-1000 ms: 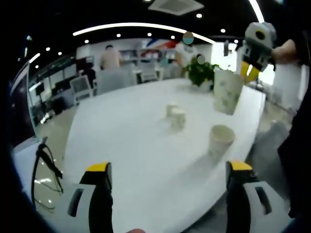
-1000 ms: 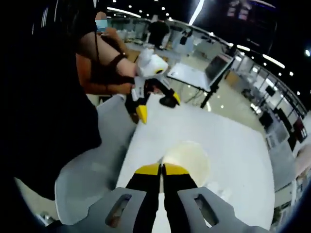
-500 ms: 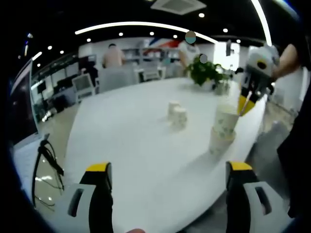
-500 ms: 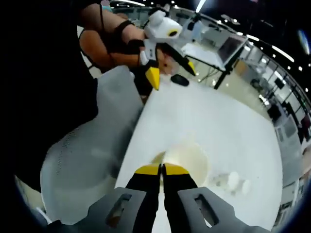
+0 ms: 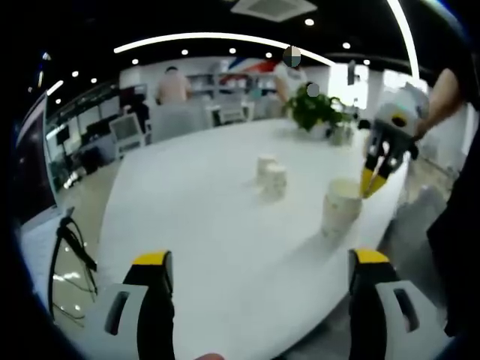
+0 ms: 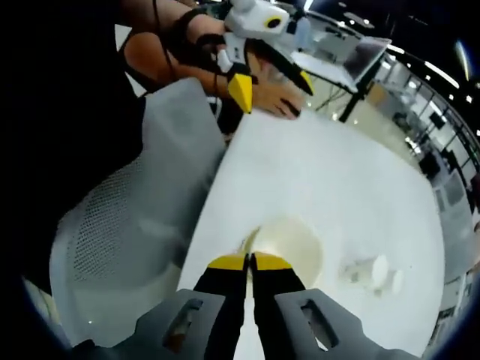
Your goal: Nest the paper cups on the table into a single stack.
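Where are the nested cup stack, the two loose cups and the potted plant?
nested cup stack (image 5: 341, 206), left gripper view, side wall.
loose cups (image 5: 270, 177), left gripper view, nearer cup's side.
potted plant (image 5: 315, 111), left gripper view, leaves.

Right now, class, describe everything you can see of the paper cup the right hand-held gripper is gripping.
The paper cup is pale cream with a faint pattern, upright, mouth open, and seems nested in another cup near the white table's edge. From above its inside looks plain and empty. The right hand-held gripper pinches its rim, jaws closed on the wall. Two smaller cups stand apart, farther in.
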The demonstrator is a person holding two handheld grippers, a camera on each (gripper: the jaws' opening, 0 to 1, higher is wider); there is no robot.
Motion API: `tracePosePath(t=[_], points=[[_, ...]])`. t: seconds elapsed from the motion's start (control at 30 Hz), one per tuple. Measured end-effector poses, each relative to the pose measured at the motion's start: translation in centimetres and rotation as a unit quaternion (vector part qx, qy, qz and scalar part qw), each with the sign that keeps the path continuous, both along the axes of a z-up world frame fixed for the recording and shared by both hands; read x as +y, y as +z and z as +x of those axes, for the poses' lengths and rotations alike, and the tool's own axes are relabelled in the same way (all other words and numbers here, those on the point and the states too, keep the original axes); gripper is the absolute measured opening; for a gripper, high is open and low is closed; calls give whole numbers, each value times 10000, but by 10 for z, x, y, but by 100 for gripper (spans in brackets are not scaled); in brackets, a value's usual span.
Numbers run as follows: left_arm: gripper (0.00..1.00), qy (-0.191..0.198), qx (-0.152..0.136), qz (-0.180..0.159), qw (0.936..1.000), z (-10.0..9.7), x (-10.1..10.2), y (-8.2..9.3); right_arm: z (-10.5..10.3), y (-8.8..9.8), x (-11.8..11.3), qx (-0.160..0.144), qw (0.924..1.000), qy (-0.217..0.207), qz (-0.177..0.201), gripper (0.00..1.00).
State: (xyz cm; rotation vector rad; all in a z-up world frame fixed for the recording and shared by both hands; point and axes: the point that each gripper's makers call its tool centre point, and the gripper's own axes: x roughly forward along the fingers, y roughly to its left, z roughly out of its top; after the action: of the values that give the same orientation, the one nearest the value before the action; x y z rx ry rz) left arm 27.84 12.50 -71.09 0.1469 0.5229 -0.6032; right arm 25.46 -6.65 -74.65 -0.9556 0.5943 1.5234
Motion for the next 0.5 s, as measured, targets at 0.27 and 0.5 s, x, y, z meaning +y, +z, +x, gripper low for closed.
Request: tracePosePath(t=[0.27,0.5], points=[[98,30,-22,-7,10000,3,3,1,-3,-10,1,-31,9999,128,-49,0],[98,22,-24,-6,10000,4,2,3,-7,-11,4,55,10000,-13,65,10]])
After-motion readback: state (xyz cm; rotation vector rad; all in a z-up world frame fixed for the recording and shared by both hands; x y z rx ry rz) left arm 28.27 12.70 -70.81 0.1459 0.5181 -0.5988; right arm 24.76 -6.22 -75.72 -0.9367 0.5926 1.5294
